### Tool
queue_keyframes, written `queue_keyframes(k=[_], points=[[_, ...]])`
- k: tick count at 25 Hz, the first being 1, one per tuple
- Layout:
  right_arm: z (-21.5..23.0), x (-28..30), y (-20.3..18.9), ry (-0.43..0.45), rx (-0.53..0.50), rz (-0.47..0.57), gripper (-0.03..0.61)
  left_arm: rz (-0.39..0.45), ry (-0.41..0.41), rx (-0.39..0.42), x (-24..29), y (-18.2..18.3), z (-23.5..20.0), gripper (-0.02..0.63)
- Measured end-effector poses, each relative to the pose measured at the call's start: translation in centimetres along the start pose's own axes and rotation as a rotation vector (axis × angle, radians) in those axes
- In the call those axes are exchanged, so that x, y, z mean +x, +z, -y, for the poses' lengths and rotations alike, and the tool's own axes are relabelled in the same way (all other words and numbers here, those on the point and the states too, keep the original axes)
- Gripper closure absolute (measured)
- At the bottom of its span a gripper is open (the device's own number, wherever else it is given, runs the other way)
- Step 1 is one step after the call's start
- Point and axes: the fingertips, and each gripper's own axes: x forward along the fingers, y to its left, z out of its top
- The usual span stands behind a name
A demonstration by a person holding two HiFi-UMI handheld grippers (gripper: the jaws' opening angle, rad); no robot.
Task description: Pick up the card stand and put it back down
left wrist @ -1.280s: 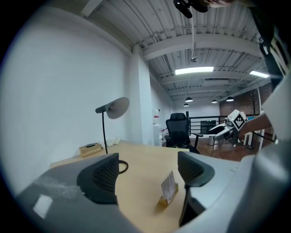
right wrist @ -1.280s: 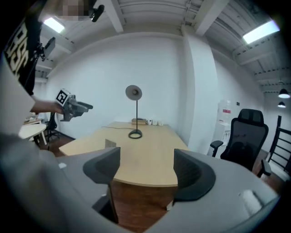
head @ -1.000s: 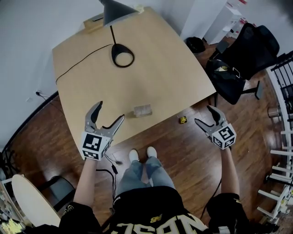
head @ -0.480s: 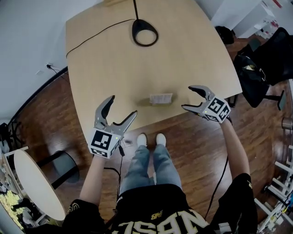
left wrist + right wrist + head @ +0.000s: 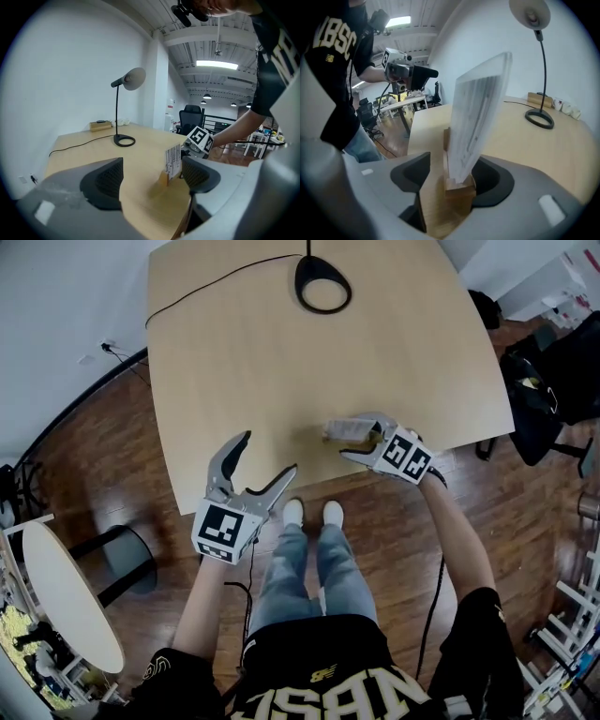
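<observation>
Head view: a person stands at the near edge of a pale wood-grain table [image 5: 281, 362] with rounded corners, one tool in each hand.
Card stand [image 5: 336, 430]: a small block of light wood, slotted, holds a stiff printed card upright. It sits on the table close to the near edge, toward the right corner.
Right hand-held gripper [image 5: 354, 435]: its grey curved jaws with black ribbed pads sit either side of the wooden block and have just been closing. The block lies close against one pad, with a clear gap at the other, and rests on the table.
Left hand-held gripper [image 5: 267, 453]: the jaws are wide apart with nothing between them. It is held over the near edge, to the left of the stand and well apart from it.
Lamp [image 5: 127, 79]: a black ring base stands near the far edge, with a thin stem and cone shade. A black cord [image 5: 216, 282] trails across the top to the left edge.
Room: dark glossy plank floor [image 5: 112, 437], a plain white wall [image 5: 61, 70], and a black office chair [image 5: 192, 115] beyond the far side of the table.
</observation>
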Motion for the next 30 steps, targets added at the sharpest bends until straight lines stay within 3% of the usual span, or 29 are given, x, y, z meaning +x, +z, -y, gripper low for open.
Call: queue_keyframes(k=[3,4,8,12,18,23,30], points=[[0.3,1.2,-0.3,-0.038,-0.025,-0.065,0.437,0.009,0.016,-0.010,-1.1,0.0,-0.2,0.215],[0.4,1.4,-0.1,-0.049,-0.026,-0.072,0.443,0.011,0.019,-0.012,-1.5,0.1,-0.3,0.216],[0.7,1.0,2.5,-0.086,0.009,-0.005,0.451,0.020,0.028,-0.019,-2.6,0.7,-1.1,0.217],[1.5,-1.5,5.9,-0.187,0.069,0.071,0.454,0.045,0.034,-0.021,-3.2,2.3,-1.6,0.224],[1.9,-10.4,14.0,-0.419,0.136,0.239,0.454,0.159,0.075,0.008,-4.5,8.7,-2.2,0.224],[0.5,-17.8,20.5,-0.626,0.152,0.323,0.453,0.250,0.176,0.076,-6.5,15.0,-3.3,0.224],[-2.0,-25.8,24.4,-0.855,0.234,0.386,0.453,0.381,0.281,0.068,-9.8,21.3,-3.6,0.224]])
